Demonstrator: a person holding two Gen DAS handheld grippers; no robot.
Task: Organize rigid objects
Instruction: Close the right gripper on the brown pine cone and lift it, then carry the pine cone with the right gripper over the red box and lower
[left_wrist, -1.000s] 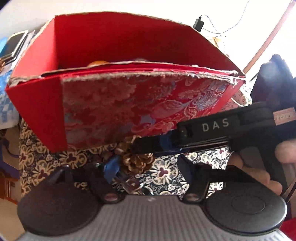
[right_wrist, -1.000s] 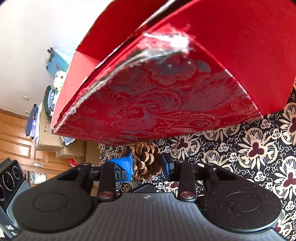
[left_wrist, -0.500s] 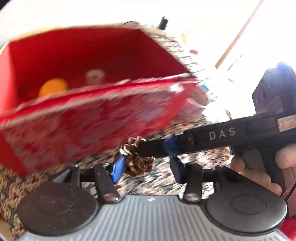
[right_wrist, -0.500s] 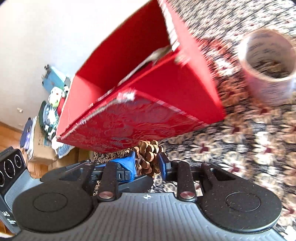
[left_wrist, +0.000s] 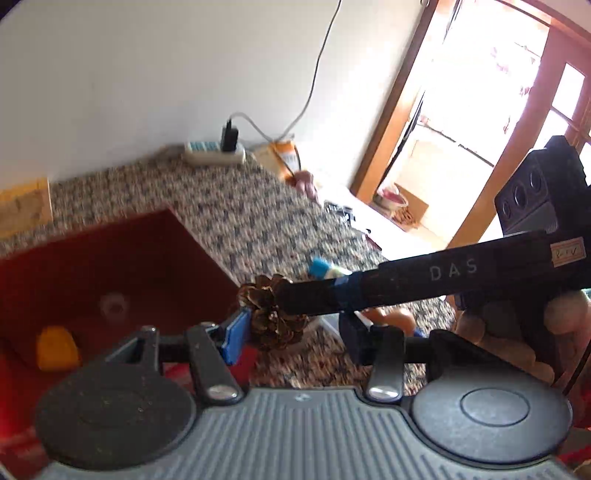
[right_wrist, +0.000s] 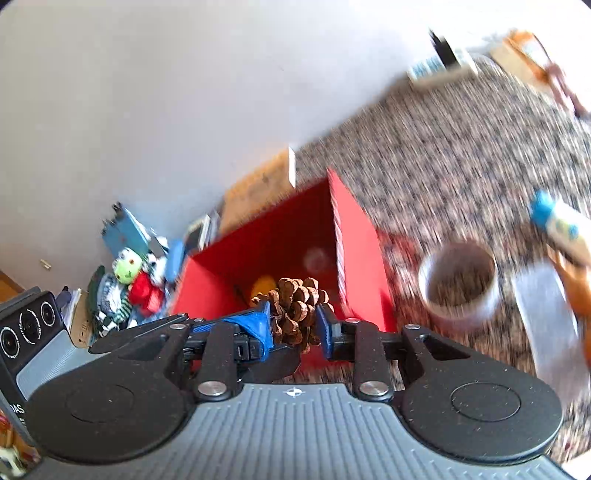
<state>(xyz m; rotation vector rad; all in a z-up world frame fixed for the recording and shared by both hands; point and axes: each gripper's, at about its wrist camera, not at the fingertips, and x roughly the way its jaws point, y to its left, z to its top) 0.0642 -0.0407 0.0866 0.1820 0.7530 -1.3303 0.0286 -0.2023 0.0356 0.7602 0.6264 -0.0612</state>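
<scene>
While the right gripper (right_wrist: 293, 325) pinches the pine cone (right_wrist: 295, 310) above the red box (right_wrist: 280, 254), the left gripper (left_wrist: 291, 332) stands wide, its blue pad beside the cone.

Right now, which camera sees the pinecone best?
The right wrist view: the pinecone sits in the middle, scales clear, pinched between the right hand-held gripper's blue pads. The left wrist view shows it too, but darker and partly hidden behind that gripper's black finger.

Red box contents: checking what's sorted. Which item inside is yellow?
The rounded yellow piece at the red box's near-left; the other, a pale ring, lies farther in.
</scene>
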